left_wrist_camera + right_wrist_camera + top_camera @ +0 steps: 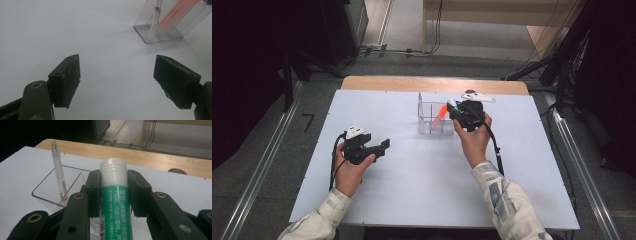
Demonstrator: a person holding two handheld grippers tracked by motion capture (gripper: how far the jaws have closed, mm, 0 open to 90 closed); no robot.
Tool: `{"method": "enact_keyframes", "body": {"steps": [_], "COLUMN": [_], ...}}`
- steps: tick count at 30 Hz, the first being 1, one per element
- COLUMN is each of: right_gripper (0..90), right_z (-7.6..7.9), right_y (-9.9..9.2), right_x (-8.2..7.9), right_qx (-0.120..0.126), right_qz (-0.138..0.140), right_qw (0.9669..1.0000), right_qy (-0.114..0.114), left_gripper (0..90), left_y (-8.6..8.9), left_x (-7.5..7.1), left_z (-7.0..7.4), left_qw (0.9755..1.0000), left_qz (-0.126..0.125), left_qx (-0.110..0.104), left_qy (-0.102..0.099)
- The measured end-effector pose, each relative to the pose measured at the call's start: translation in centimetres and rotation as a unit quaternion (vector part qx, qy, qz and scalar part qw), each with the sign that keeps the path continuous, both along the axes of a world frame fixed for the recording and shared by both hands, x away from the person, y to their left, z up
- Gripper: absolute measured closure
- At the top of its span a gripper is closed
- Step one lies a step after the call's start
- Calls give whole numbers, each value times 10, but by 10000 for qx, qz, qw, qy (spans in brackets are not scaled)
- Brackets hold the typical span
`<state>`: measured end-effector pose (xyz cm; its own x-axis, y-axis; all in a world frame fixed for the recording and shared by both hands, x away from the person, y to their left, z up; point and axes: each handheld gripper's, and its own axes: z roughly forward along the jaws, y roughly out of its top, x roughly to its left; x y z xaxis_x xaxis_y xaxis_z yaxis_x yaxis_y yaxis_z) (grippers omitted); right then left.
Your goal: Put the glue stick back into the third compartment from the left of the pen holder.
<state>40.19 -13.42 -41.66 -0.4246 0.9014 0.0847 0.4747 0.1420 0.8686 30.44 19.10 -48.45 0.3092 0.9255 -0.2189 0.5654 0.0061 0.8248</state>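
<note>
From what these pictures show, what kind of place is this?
Probably a lab or recording room, not a home: a bare white table stands between metal rails, cables run across the floor behind, and a person works with hand-held grippers beside a clear organiser.

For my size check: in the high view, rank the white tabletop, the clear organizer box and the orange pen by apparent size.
1. White tabletop
2. Clear organizer box
3. Orange pen, leaning inside the box and partly hidden by the right hand-held gripper
</note>
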Motion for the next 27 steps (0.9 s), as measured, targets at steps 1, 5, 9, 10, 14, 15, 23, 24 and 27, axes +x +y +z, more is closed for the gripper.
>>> {"method": "enact_keyframes", "body": {"steps": [1, 5, 9, 10, 14, 15, 23, 24, 27], "right_gripper": [630, 630, 630, 629, 629, 629, 629, 629, 629], "right_z": [0, 2, 2, 2, 3, 3, 0, 0, -1], "right_y": [0, 0, 3, 3, 4, 4, 6, 7, 8], "right_x": [2, 7, 12, 14, 21, 23, 33, 33, 35], "right_qx": [-16, -8, 8, 2, 57, 84, 135, 121, 106], "right_qz": [-15, -55, -99, -110, -166, -176, -240, -218, -226], "right_qw": [10000, 10000, 9999, 9999, 9998, 9998, 9995, 9996, 9996], "right_qy": [-4, -7, 14, 2, 36, 62, 152, 141, 162], "left_gripper": [222, 222, 222, 222, 222, 222, 222, 222, 222], "left_y": [0, 0, 0, 0, 0, 0, 0, 0, 0], "left_x": [0, 0, 0, 0, 0, 0, 0, 0, 0], "left_z": [0, 0, 0, 0, 0, 0, -1, -1, 0], "left_qw": [10000, 10000, 10000, 10000, 10000, 10000, 10000, 10000, 10000], "left_qz": [-1, 0, 2, 2, 1, 2, -13, -12, -15], "left_qx": [2, -1, -4, -2, -3, 2, 3, 5, -4], "left_qy": [3, 0, 2, 0, -1, 5, 4, 5, 2]}}
